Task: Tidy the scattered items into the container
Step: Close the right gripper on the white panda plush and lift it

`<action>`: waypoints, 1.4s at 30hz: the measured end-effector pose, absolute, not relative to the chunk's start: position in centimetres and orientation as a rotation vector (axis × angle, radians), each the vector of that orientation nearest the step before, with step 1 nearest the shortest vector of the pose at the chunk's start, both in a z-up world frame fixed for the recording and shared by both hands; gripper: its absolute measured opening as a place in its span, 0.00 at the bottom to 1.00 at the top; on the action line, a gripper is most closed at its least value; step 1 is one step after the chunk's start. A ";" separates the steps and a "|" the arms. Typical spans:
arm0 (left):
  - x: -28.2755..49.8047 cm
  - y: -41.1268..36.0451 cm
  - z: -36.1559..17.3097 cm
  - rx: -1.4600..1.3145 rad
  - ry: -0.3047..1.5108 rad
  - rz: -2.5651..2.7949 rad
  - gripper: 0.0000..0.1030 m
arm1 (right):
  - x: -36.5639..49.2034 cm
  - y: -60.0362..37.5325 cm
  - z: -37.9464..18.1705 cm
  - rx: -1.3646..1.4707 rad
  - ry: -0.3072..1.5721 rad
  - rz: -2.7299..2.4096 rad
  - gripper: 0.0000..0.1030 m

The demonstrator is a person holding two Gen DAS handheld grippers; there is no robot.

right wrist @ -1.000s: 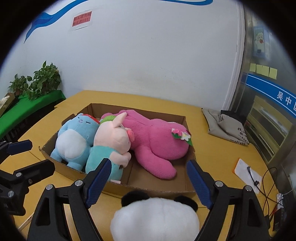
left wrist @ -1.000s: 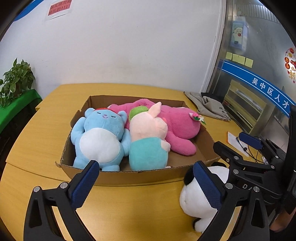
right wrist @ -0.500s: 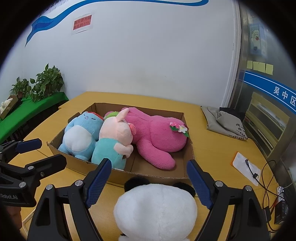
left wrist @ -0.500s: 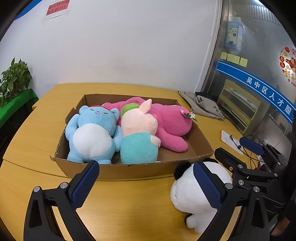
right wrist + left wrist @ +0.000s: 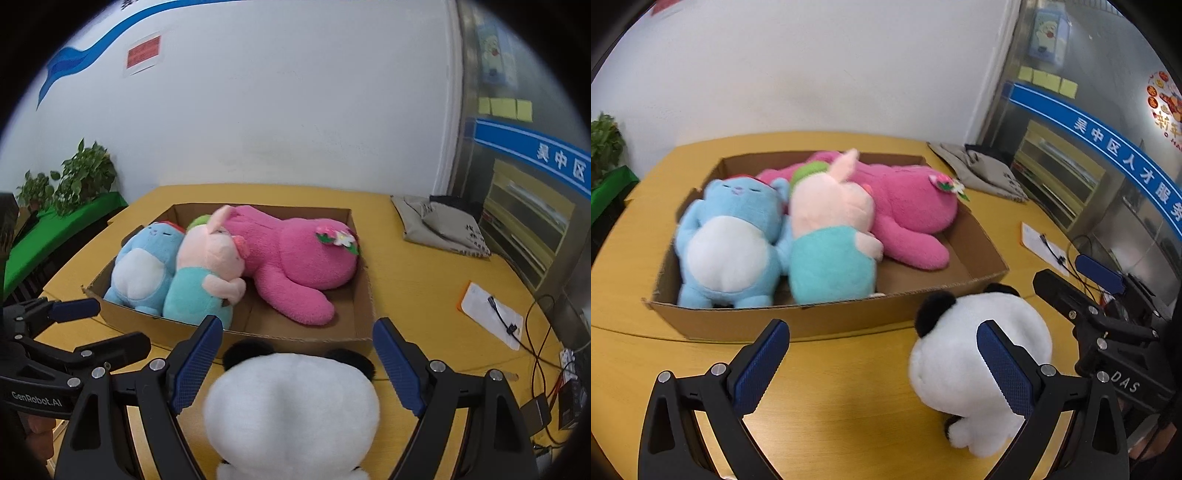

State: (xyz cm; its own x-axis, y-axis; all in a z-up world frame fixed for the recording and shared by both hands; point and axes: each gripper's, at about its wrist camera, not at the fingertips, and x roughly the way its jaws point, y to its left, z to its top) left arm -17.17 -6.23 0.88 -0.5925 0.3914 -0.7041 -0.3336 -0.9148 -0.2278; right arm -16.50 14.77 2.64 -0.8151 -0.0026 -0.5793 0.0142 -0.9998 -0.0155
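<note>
Right wrist: panda plush (image 5: 291, 410) sits between spread right gripper (image 5: 299, 365) pads (untouched).

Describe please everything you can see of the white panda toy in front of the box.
The panda plush is white, fluffy and rounded, with two black ears on top; its face is not visible. It sits upright on the yellow table, outside the cardboard box, close to the box's near wall. The right gripper stands open around its head, pads apart from the fur. In the left wrist view, a small dark patch shows low on its body.
</note>
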 end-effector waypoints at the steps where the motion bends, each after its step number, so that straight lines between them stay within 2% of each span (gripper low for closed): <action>1: -17.5 -5.8 0.5 -1.137 -0.098 2.460 1.00 | -16.5 15.6 2.2 0.969 0.004 -2.984 0.81; 10: -20.8 -1.5 -4.1 -1.250 -0.088 2.202 1.00 | -14.4 20.5 -4.9 1.203 -0.241 -2.769 0.81; 17: -21.9 -1.3 -5.9 -1.286 -0.232 2.064 1.00 | -13.7 22.0 -5.9 1.177 -0.304 -2.719 0.83; 19: -21.9 -1.5 -6.2 -1.292 -0.263 2.037 1.00 | -14.1 22.2 -5.9 1.167 -0.274 -2.707 0.88; 21: -21.9 -1.5 -6.4 -1.288 -0.281 1.991 1.00 | -14.8 22.1 -6.2 1.169 -0.255 -2.703 1.00; 23: -21.8 -0.8 -6.9 -1.288 -0.274 1.931 0.96 | -15.7 22.4 -6.9 1.174 -0.289 -2.652 1.00; 25: -21.4 -0.2 -7.2 -1.287 -0.242 1.924 0.94 | -16.5 22.7 -7.6 1.194 -0.360 -2.588 0.98; 26: -21.3 -0.1 -7.2 -1.282 -0.222 1.940 0.89 | -16.8 22.6 -8.0 1.207 -0.389 -2.556 0.96; 27: -21.4 -0.2 -7.3 -1.280 -0.227 1.940 0.87 | -16.9 22.6 -8.4 1.207 -0.416 -2.523 0.85; 28: -21.4 -0.4 -7.3 -1.281 -0.239 1.932 0.83 | -16.9 22.5 -8.7 1.193 -0.442 -2.493 0.79; 31: -20.8 -0.7 -6.9 -1.268 -0.227 1.931 0.76 | -16.3 22.4 -8.7 1.154 -0.460 -2.477 0.71; 33: -20.2 -1.0 -6.4 -1.251 -0.213 1.957 0.75 | -15.9 22.1 -8.4 1.128 -0.461 -2.479 0.65; 37: -19.3 -1.9 -3.8 -1.186 -0.218 2.011 0.74 | -15.1 21.6 -7.0 1.067 -0.476 -2.486 0.62; 42: -20.6 -2.7 3.2 -0.988 -0.210 2.104 0.74 | -15.8 21.1 -1.0 0.870 -0.418 -2.534 0.62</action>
State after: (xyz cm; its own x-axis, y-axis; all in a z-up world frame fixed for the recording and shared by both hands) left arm -20.60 -2.71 3.17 -0.3879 0.7159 -0.5805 -0.5869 -0.6775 -0.4433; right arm -15.85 21.12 -0.99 -0.7126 -0.4837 -0.5082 0.2949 -0.8638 0.4086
